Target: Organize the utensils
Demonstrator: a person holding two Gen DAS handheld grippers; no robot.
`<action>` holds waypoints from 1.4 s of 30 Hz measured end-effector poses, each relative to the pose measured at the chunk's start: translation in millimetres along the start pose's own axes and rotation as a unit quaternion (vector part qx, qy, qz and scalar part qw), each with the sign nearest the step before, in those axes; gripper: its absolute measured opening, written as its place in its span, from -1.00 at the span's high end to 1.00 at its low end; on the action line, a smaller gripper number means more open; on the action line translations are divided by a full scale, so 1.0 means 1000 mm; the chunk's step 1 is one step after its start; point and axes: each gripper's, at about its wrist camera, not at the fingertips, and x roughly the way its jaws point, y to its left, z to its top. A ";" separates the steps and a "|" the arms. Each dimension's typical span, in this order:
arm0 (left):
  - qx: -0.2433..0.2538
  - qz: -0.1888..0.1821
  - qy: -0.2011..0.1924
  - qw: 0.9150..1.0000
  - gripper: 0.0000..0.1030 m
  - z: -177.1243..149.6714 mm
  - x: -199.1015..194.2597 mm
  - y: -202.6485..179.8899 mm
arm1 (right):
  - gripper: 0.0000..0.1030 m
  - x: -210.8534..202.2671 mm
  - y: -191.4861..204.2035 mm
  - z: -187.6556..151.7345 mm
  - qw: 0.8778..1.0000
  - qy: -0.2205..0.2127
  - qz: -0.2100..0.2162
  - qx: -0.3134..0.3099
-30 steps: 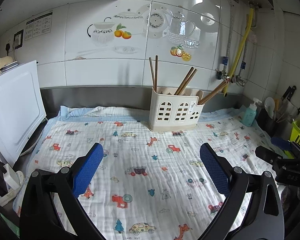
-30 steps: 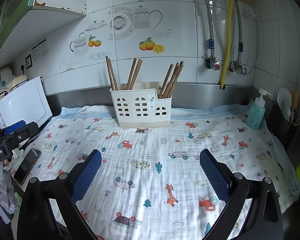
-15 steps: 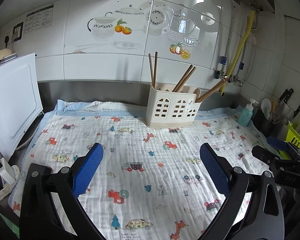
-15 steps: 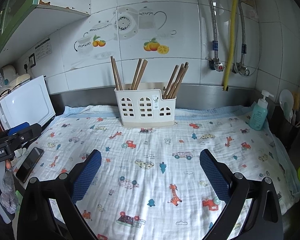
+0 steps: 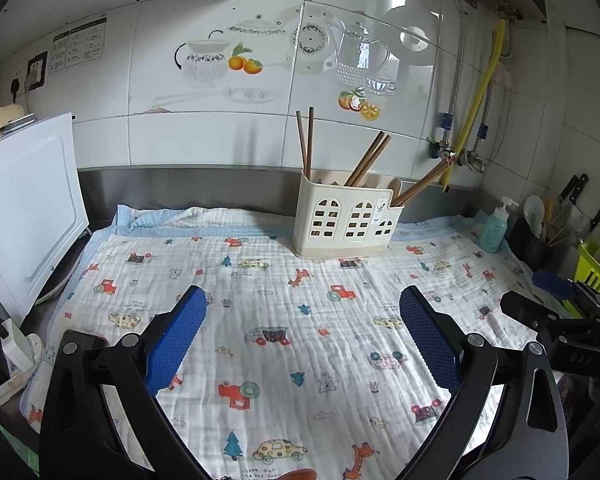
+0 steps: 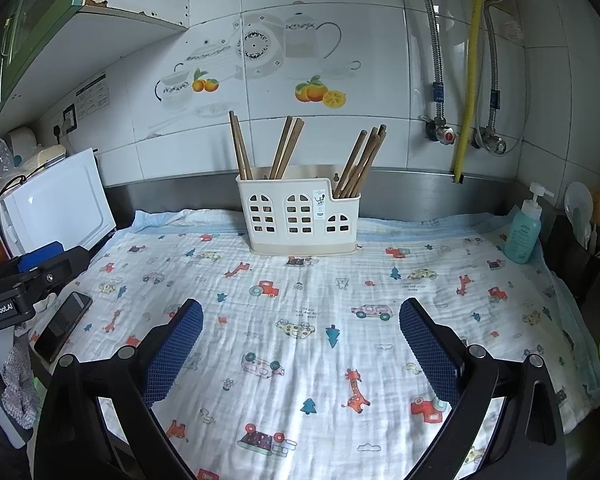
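Between the blue pads of the left gripper [image 5: 302,344] lay nothing but printed cloth [image 5: 284,344]; its jaws stood wide apart and empty, held level above the counter and aimed toward the back wall. The right gripper [image 6: 300,348] was posed the same way, spread wide with nothing held, hovering over the cloth well short of the holder. Beyond both, at the far edge of the cloth against the steel backsplash, stood the cream utensil holder [image 6: 298,216] with its window-shaped cutouts. Wooden chopsticks [image 6: 360,164] leaned in it in three bunches, one per compartment: a pair at the left, a pair in the middle, a thicker cluster in the low right section. No loose utensil showed on the cloth, so the sorting looked finished or nearly so, with both hands clear of the work. Any further move would call for reaching forward to the holder and closing on a chopstick near its upper end.
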 end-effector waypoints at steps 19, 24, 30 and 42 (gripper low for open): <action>0.002 0.002 0.003 1.000 -0.87 0.000 0.002 -0.001 | -0.85 0.004 0.003 0.000 1.000 0.003 0.005 -0.007; 0.003 0.004 0.003 1.000 -0.87 0.000 0.002 -0.001 | -0.85 0.004 0.002 -0.001 1.000 0.006 0.004 -0.008; 0.004 0.007 0.004 1.000 -0.87 0.000 0.002 -0.001 | -0.85 0.006 0.000 -0.002 1.000 0.009 0.002 -0.006; 0.012 0.005 0.003 1.000 -0.87 -0.001 0.001 -0.002 | -0.85 0.005 -0.003 -0.004 1.000 0.008 0.002 -0.004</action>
